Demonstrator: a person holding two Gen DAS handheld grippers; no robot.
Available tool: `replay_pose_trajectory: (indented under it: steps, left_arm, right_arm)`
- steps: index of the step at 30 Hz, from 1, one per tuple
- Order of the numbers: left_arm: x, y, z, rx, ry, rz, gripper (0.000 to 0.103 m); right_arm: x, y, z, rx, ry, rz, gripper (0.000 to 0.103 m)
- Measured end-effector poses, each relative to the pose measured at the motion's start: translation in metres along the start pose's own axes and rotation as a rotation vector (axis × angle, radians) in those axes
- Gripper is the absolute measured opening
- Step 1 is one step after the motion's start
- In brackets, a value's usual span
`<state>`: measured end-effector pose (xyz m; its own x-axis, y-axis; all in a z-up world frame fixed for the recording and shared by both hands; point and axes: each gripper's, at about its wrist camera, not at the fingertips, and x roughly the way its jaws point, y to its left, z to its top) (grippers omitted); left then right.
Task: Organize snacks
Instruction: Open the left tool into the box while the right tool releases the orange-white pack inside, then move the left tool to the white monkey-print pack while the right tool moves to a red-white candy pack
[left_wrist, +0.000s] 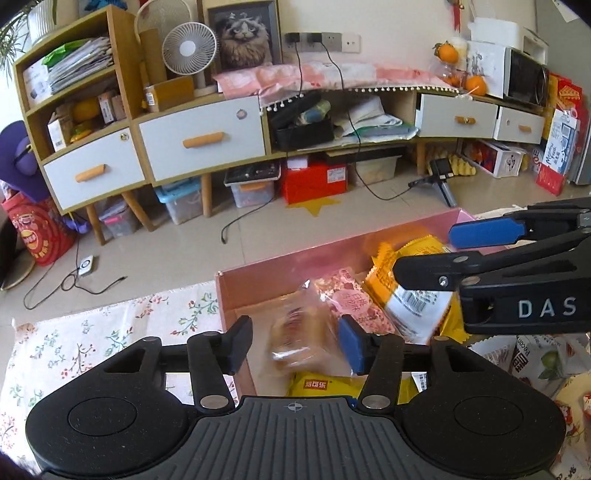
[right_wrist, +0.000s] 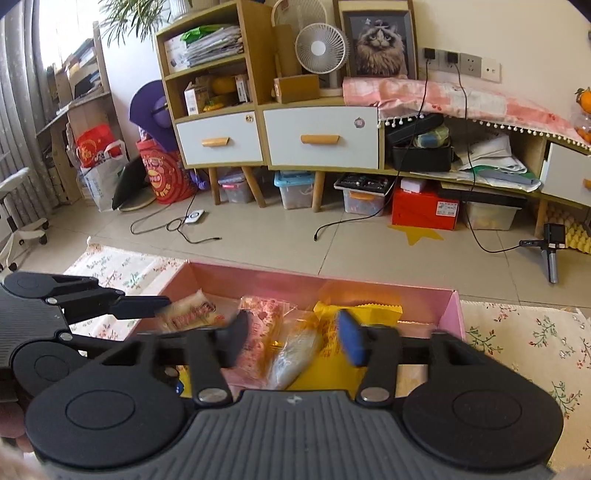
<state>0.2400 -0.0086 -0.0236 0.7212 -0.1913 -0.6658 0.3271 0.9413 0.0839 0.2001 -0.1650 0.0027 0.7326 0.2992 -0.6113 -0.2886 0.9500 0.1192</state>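
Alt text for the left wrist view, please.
The left gripper hangs open over a pink box of snack packets, a clear-wrapped pastry loose between its fingers. The right gripper reaches in from the right, above a yellow packet.

Readable lettering, left wrist view

White capitals "DAS" on the black body of the right gripper; "Pecan", cut off by the edge above, on a white snack packet beside the pink box; Chinese characters on a yellow packet, a pink packet and red bags, too small to make out.
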Motion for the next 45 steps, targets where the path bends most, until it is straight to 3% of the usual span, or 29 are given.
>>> replay_pose_trajectory:
  steps: [4,26,33,45]
  left_arm:
    - [-0.004,-0.002,-0.001,0.012,0.003,0.002,0.056]
    - [-0.069,-0.029,-0.029,-0.010,0.012,-0.038,0.081]
    - [-0.093,-0.035,-0.049,-0.034,0.014,-0.053,0.091]
    - [-0.122,-0.049,-0.088,-0.030,0.039,-0.066,0.096]
  right_arm:
    - [-0.004,0.001,0.001,-0.008,0.002,-0.015,0.061]
    - [-0.064,0.014,-0.009,-0.104,-0.012,-0.025,0.093]
    - [-0.084,0.016,-0.024,-0.112,-0.006,-0.046,0.098]
    - [-0.115,0.010,-0.058,-0.031,0.008,-0.095,0.103]
